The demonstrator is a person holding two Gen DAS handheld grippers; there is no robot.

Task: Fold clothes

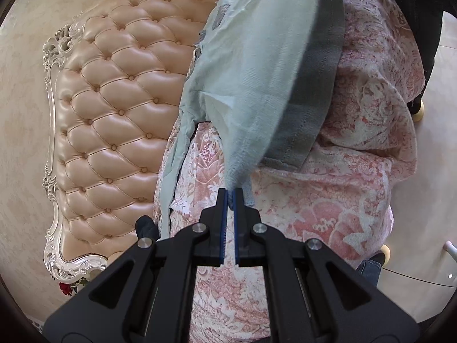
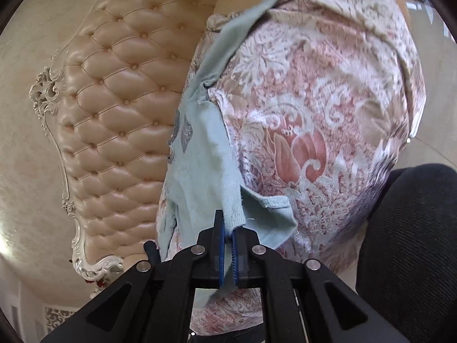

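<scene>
Both garment ends — cropped, blurred

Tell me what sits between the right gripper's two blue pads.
A fold of the pale green garment is pinched in the right gripper, seen in the right wrist view.

- One pale green garment with a grey band, stretching away ahead of both pairs of tongs.
- One pink floral bedspread beneath and to the right of the tongs.
- One tufted tan headboard to their left.
- Two pairs of tongs, left and right, each with two blue-padded fingers.
- One red rose at lower left.
</scene>
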